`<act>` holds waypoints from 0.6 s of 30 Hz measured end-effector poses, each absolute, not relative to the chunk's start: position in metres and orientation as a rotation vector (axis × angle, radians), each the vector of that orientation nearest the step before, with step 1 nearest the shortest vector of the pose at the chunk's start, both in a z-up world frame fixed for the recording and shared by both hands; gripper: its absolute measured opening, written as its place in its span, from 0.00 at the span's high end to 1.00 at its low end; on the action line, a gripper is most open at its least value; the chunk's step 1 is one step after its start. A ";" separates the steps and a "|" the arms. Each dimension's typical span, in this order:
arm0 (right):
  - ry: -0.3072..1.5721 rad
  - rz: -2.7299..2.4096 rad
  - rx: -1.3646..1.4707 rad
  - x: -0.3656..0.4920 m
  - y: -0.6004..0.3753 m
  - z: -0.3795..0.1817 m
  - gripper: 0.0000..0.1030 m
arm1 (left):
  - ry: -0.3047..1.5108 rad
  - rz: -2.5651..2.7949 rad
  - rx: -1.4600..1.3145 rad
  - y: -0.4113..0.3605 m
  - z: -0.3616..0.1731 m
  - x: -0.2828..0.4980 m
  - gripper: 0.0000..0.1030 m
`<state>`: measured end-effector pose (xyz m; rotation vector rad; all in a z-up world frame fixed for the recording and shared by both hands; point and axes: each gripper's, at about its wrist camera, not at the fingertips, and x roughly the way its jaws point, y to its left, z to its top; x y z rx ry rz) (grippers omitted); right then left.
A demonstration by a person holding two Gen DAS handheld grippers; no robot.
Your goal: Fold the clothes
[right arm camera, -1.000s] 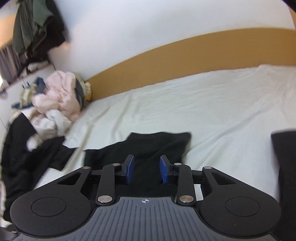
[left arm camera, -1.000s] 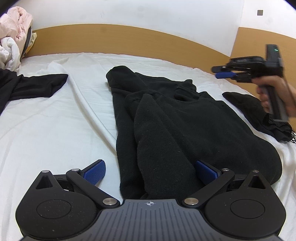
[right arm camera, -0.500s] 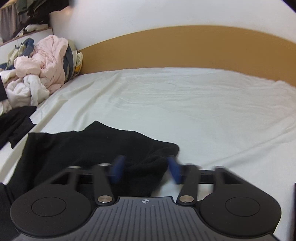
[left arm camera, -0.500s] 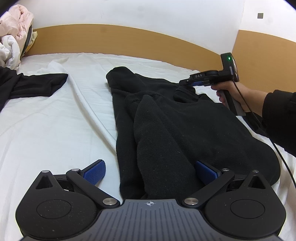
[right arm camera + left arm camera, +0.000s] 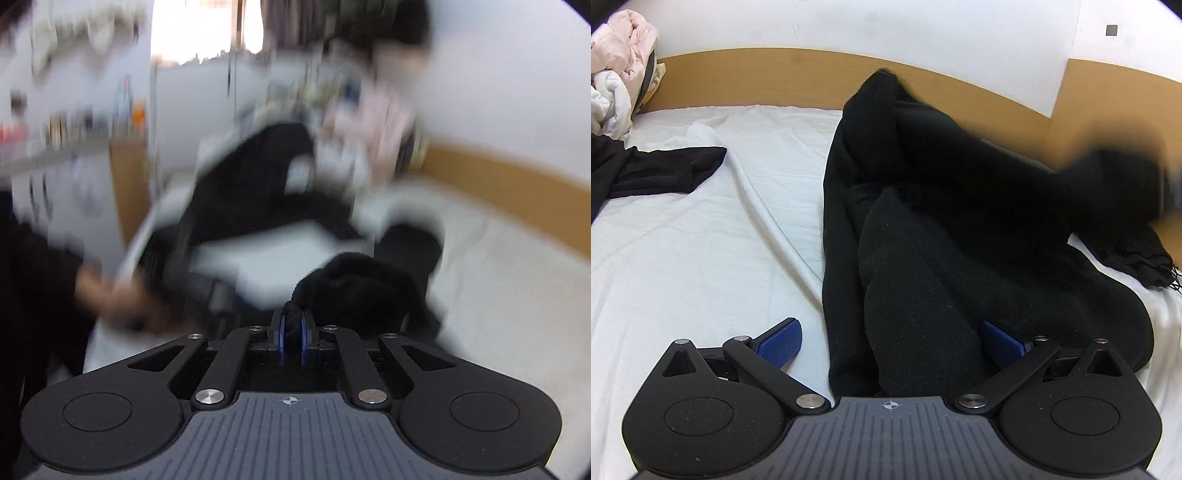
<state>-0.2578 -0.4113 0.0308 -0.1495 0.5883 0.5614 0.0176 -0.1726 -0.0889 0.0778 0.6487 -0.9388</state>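
The left gripper (image 5: 890, 338) rests low on the white bed sheet (image 5: 683, 258), its blue pads spread wide to either side of the black fleece garment (image 5: 923, 258), neither pressing it. The garment stretches ahead of it, one end pulled up off to the right. There the right gripper (image 5: 291, 334), jaws squeezed together, pinches a fold of that fleece, though its view is badly smeared.

White-sheeted bed (image 5: 683, 258), black fleece garment (image 5: 923, 277), black shirt (image 5: 665, 173), clothes pile (image 5: 617, 85)
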 end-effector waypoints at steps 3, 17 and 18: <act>0.636 0.454 -0.102 -0.281 -0.406 -0.004 0.91 | 0.649 -0.938 0.078 -0.172 -0.089 0.018 0.00; 0.469 0.229 -0.121 -0.298 -0.353 -0.046 0.88 | 0.273 -1.051 0.153 -0.163 0.005 0.025 0.01; 0.465 0.231 -0.120 -0.296 -0.353 -0.045 0.88 | 0.259 -1.081 0.223 -0.175 0.016 0.034 0.01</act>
